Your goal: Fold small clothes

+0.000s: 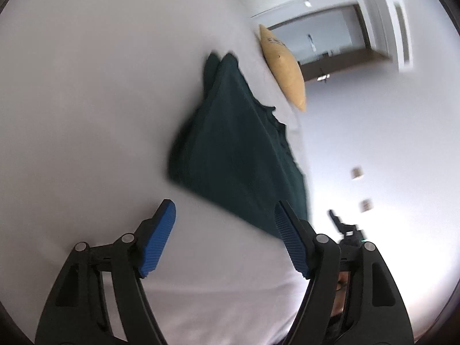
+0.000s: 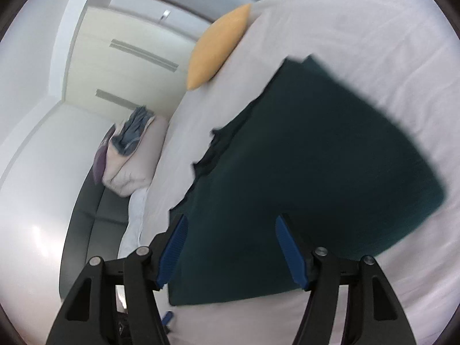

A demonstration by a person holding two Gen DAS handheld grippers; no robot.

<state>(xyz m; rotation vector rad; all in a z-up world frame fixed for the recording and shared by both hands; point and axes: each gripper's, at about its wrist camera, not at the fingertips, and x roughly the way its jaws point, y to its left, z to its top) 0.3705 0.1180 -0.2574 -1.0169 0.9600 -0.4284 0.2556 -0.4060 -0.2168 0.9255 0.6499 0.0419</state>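
In the left wrist view, the dark green garment (image 1: 238, 143) lies on the white bed (image 1: 86, 100) as a layered, roughly rectangular shape, near a yellow pillow (image 1: 284, 66). The left hand-held gripper (image 1: 224, 235) stands apart, empty, beside its near corner.

In the right wrist view, the right hand-held gripper (image 2: 233, 247) hovers apart over the garment's (image 2: 302, 172) near edge, gripping nothing. It looks partly folded; further folds probably remain.
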